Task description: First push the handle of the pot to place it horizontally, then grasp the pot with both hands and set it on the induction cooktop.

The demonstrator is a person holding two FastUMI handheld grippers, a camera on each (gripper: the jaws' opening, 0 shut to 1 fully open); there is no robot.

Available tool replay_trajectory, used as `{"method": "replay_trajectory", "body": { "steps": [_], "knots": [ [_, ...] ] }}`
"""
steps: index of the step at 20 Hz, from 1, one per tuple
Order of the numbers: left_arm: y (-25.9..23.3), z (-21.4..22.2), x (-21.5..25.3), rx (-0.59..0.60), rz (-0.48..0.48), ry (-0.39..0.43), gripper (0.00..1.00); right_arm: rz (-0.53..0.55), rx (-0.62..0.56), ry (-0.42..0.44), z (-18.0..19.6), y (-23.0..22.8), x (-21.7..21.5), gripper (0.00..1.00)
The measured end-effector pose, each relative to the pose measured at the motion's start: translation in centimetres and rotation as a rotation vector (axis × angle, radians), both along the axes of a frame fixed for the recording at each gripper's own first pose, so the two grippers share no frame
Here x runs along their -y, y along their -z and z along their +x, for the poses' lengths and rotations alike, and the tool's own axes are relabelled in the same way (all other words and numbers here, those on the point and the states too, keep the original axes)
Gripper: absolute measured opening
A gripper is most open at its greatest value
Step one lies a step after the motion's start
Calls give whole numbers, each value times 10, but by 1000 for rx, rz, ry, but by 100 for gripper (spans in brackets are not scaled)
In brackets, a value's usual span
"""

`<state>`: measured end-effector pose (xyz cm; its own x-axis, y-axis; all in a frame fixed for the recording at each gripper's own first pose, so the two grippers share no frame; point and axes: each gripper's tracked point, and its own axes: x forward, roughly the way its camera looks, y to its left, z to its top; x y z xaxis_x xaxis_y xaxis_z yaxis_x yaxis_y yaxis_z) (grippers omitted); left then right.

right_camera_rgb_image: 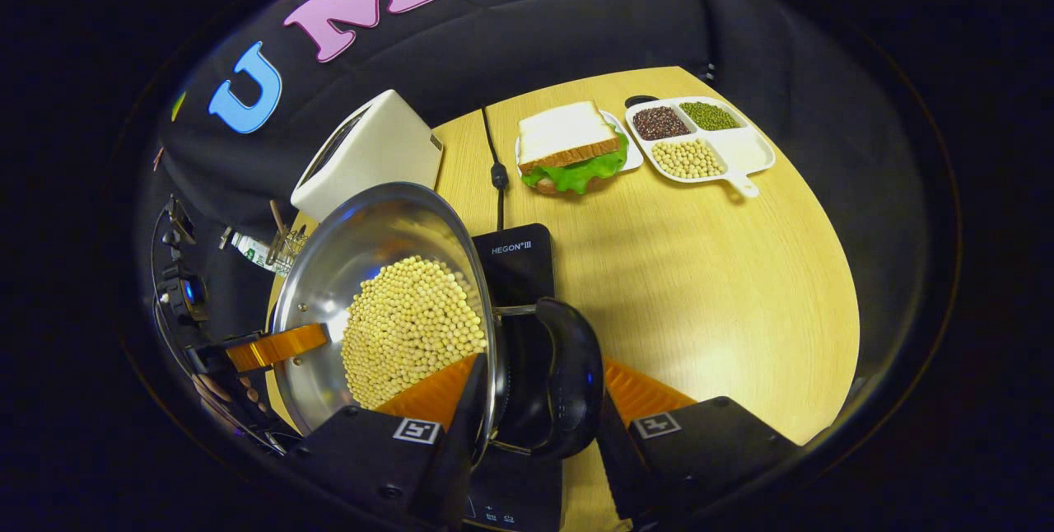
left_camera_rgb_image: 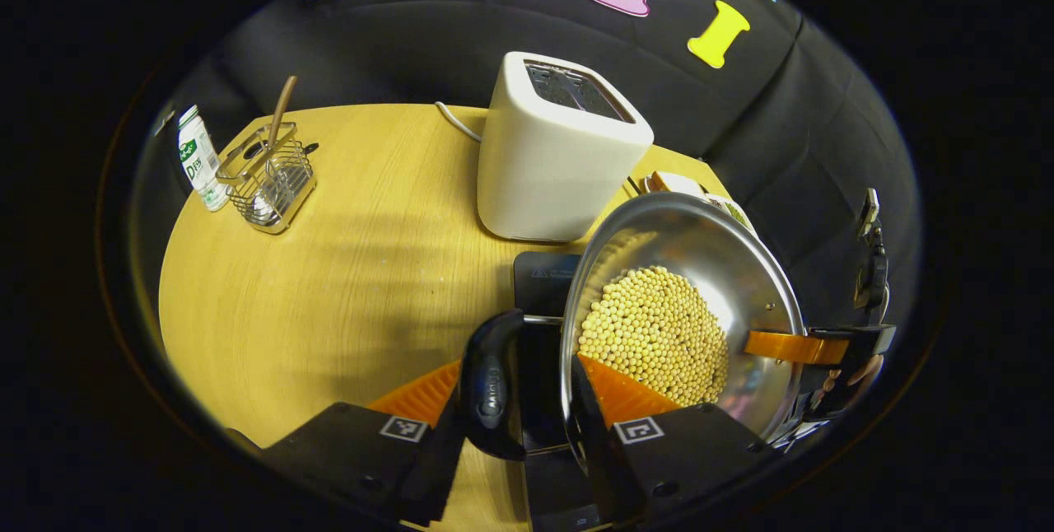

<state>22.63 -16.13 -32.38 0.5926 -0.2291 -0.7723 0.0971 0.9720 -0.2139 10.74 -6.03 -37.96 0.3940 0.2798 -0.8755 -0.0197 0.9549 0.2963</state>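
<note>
A steel pot (left_camera_rgb_image: 700, 244) full of pale beans (left_camera_rgb_image: 655, 334) hangs tilted over the black induction cooktop (left_camera_rgb_image: 543, 277). My left gripper (left_camera_rgb_image: 515, 425) is shut on its black loop handle (left_camera_rgb_image: 492, 384) and rim, one finger outside the handle and one inside the pot. In the right gripper view the pot (right_camera_rgb_image: 370, 227) sits over the cooktop (right_camera_rgb_image: 515, 256). My right gripper (right_camera_rgb_image: 535, 433) is shut on the opposite handle (right_camera_rgb_image: 568, 375) in the same way. Each view shows the other gripper clamped on the pot's far rim: right gripper (left_camera_rgb_image: 823, 347), left gripper (right_camera_rgb_image: 263, 347).
A white toaster (left_camera_rgb_image: 552, 153) stands just behind the cooktop. A wire basket (left_camera_rgb_image: 268, 178) and a small bottle (left_camera_rgb_image: 200, 157) sit at the table's far left. A sandwich (right_camera_rgb_image: 572, 145), a divided tray (right_camera_rgb_image: 749, 145) of grains and a black cable (right_camera_rgb_image: 494, 161) lie beyond the cooktop.
</note>
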Motion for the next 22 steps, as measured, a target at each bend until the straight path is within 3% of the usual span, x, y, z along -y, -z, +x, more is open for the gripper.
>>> {"method": "replay_trajectory", "body": {
  "steps": [1,2,3,4,8,14,16,22],
  "knots": [
    [1,-2,1,-5,1,-7,72,7,2,2,-1,-3,0,82],
    [0,-3,1,-6,-2,-19,84,7,10,9,1,-5,2,89],
    [-4,-7,1,-2,-12,-28,89,10,20,18,2,-11,5,98],
    [-8,-11,2,3,-18,-37,97,11,28,24,2,-14,8,100],
    [-33,-27,-2,61,3,-69,96,-16,119,14,8,-40,22,99],
    [-109,-61,-12,243,67,-90,96,-92,387,-32,12,-129,31,99],
    [-135,-74,-24,326,124,-101,95,-124,486,-7,9,-162,34,99],
    [-236,-118,-63,590,111,-196,96,-170,763,74,-14,-264,40,99]
  ]
}}
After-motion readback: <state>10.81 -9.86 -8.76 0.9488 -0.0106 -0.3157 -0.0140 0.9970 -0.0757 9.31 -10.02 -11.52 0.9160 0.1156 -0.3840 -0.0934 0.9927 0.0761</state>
